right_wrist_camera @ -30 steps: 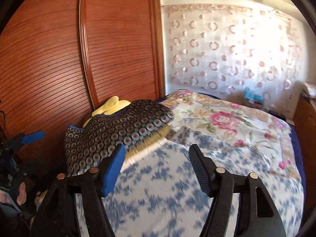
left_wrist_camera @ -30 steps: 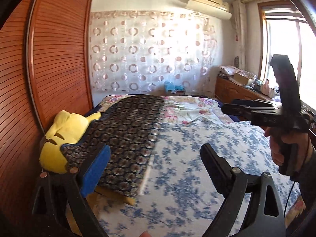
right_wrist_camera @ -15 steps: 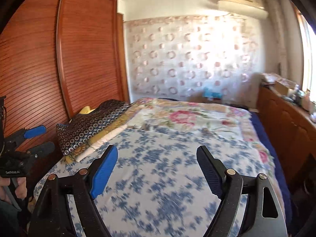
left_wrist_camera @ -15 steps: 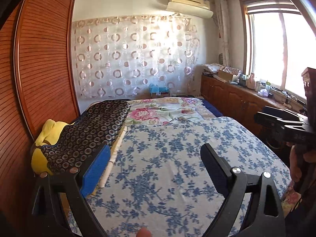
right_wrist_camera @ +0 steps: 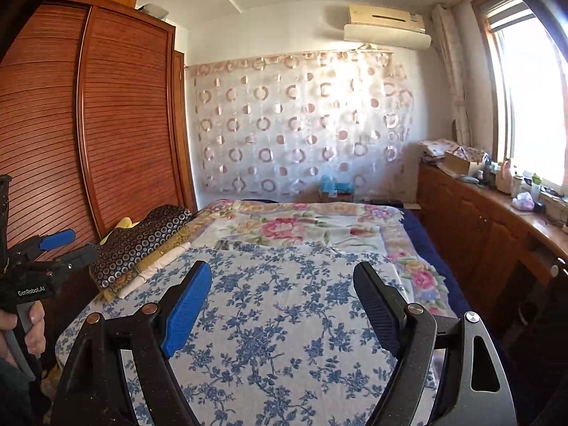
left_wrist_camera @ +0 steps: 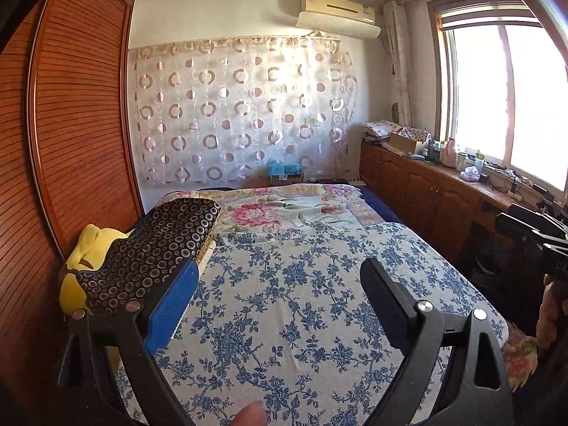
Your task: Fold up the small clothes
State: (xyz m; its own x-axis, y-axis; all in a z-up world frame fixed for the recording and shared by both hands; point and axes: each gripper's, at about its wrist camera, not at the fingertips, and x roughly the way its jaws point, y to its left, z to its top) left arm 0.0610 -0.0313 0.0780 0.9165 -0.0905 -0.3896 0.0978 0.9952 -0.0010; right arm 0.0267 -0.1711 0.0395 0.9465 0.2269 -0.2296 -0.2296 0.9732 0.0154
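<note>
The left gripper (left_wrist_camera: 280,291) was a black plastic frame with silver screw heads at its pivots; one finger carried a blue ribbed pad (left_wrist_camera: 172,305), the other a black one. The right gripper (right_wrist_camera: 282,296) matched it (same blue and black pairing). White "GenRobot.AI" lettering marked the left unit's body, held by a bare-skinned hand (right_wrist_camera: 30,330) on its grey handle.

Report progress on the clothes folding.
Done: nothing visibly folded. In hand: nothing; left gripper and right gripper hover open above the blue floral sheet. Left: everything; no small garment shows, only a dark circle-patterned cloth at the bed's edge.
</note>
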